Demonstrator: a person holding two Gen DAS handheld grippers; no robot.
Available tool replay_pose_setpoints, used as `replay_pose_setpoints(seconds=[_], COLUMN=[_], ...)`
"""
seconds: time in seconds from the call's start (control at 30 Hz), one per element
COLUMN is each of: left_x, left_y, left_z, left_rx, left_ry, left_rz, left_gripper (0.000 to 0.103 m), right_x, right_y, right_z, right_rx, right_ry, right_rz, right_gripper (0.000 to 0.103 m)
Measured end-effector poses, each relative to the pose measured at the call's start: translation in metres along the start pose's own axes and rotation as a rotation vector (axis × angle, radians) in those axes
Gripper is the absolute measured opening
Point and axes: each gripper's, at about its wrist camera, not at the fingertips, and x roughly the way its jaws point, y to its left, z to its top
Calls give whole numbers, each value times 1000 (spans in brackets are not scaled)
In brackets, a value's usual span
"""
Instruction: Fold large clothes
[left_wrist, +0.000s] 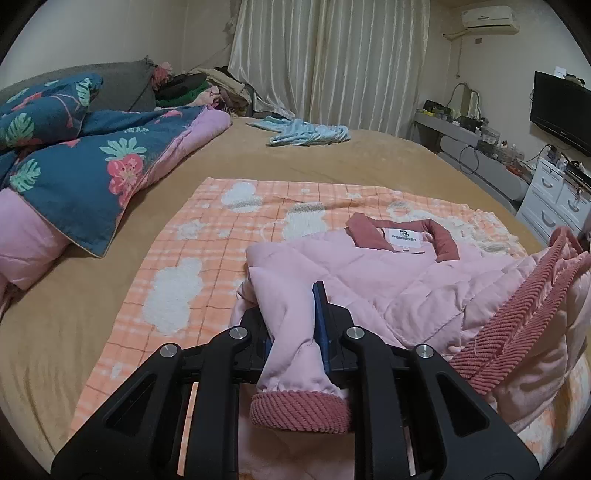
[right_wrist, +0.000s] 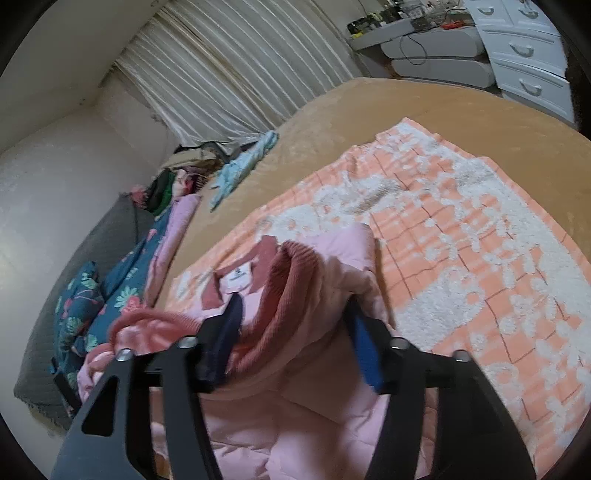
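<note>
A pink padded jacket (left_wrist: 399, 280) with a dark pink collar (left_wrist: 402, 232) and ribbed cuffs lies on an orange-and-white checked blanket (left_wrist: 207, 236) on the bed. My left gripper (left_wrist: 295, 325) is shut on a sleeve of the jacket, whose ribbed cuff (left_wrist: 301, 411) hangs between the jaws. In the right wrist view, my right gripper (right_wrist: 295, 336) holds a thick bunch of the jacket (right_wrist: 317, 295) with its ribbed hem (right_wrist: 288, 291), lifted above the blanket (right_wrist: 461, 240). Its jaws stand wide around the padding.
A blue floral quilt with pink lining (left_wrist: 74, 158) is heaped at the left of the tan bed (left_wrist: 332, 158). A light blue garment (left_wrist: 306, 133) lies at the far edge. Curtains (left_wrist: 332, 55), a desk, a white dresser (left_wrist: 554, 199) and a TV (left_wrist: 561, 110) stand beyond.
</note>
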Motion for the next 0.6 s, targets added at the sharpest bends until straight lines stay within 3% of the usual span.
replay_pose_setpoints(seconds=[0.07,0.27,0.37,0.47,0.6], left_x=[4,16,21,25,25], left_y=[-1,-3,-2,-1,-2], left_z=[-1,-1,-1,-1,-1], left_rx=[-3,2,-6,-18,-29], left_ry=[6,29,39,43,44], left_rz=[0,6,8,9,12], left_gripper=[11,12,13,13,14], right_x=[-6,-33,-43,-41,-22], right_y=[3,10,11,10,4], right_z=[0,-4,-13,-27,-49], right_rx=[-17,-95,-154,-206,-274], right_ry=[-32,-136,-165,-144,-46], right_rz=[9,40,-16,-96,-191], right_gripper=[78,91,93,94,94])
